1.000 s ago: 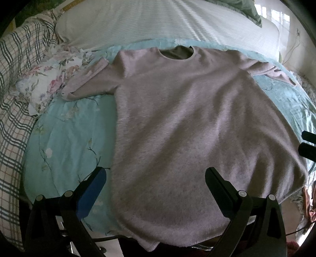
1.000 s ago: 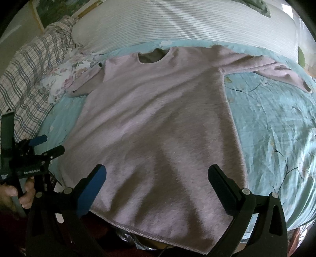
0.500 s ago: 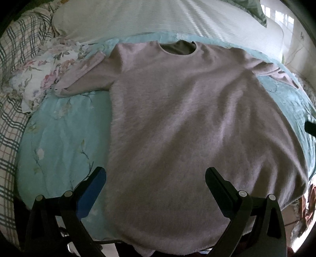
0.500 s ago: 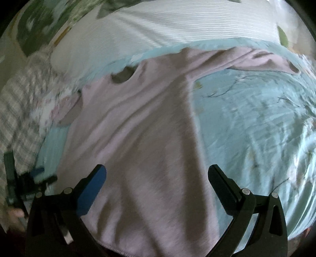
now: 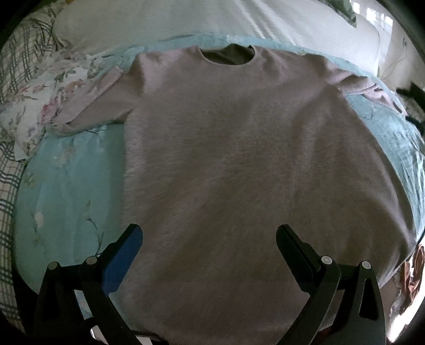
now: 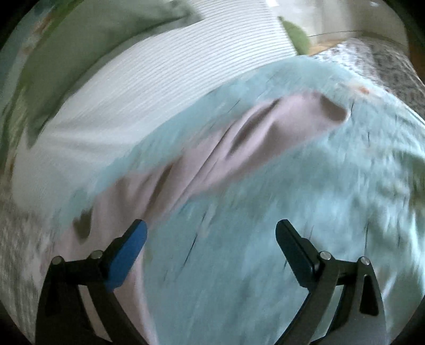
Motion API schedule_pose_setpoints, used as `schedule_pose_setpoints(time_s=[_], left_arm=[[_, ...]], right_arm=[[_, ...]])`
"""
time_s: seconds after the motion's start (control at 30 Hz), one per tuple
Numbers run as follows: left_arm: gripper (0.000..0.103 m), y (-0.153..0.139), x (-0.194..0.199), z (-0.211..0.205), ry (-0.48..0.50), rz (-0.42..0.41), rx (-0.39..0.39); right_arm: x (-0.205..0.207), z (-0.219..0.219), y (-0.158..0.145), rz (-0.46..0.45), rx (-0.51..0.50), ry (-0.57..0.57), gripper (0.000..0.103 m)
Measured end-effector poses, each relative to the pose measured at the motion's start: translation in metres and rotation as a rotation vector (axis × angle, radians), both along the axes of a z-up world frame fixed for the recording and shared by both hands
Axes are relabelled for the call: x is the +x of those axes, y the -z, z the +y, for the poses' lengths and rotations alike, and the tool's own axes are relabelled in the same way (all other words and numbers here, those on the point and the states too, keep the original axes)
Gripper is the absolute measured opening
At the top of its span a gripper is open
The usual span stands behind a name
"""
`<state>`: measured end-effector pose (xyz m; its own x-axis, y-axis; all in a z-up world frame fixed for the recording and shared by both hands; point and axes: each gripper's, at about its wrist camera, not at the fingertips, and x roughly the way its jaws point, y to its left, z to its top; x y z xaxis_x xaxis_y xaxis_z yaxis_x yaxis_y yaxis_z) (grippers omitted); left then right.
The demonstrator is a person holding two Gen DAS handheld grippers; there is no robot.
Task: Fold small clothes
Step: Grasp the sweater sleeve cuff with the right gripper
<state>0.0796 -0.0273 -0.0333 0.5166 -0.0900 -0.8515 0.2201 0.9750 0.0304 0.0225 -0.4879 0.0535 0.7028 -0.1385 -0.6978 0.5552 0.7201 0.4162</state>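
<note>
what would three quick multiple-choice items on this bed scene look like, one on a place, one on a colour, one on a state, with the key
1. Where does the fuzzy pale pink sweater lie?
A. spread flat on the light blue floral bedsheet
B. hung on a hanger
C. stuffed in a drawer

2. What colour is the pad on one of the left gripper's fingers?
A. red
B. blue
C. yellow

3. What state is the right gripper in?
A. shut on a sleeve
C. shut on a pillow
B. open, holding nothing

Key:
1 A, the left wrist view shows its body laid out on the sheet, neckline toward the white ribbed pillow.
2 B, the inner face of that finger is blue.
3 B, its jaws stand wide apart over the sheet, with the pink right sleeve lying ahead, untouched.
</note>
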Motion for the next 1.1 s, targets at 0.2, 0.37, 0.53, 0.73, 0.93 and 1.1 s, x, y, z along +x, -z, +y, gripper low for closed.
schedule_pose_setpoints(time_s=[0.2,0.37,0.53,0.73,0.93,1.1], left_arm=[[0.101,0.015,0.018,-0.017,0.02,0.048,0.002],[0.101,0.033,0.031,-0.035,0.045,0.11,0.008],[0.101,0.05,0.047,-0.049,0.057,0.157,0.003],[0.101,0.05,0.06,-0.053,0.057,0.163,-0.017],[0.101,0.048,0.057,-0.046,0.058,0.151,-0.056],[0.101,0.04,0.049,-0.024,0.042,0.123,-0.085]], right_arm=[[0.057,-0.085,-0.002,0.066,-0.026,0.168,0.098],[0.094,-0.149,0.011,0.157,-0.027,0.304,0.098],[0.116,-0.174,0.039,0.332,-0.026,0.352,0.098],[0.121,-0.159,0.032,0.273,-0.116,0.259,0.017],[0.117,-0.105,0.005,0.025,-0.034,0.082,0.007],[0.144,0.003,-0.018,-0.112,0.05,-0.16,0.007]])
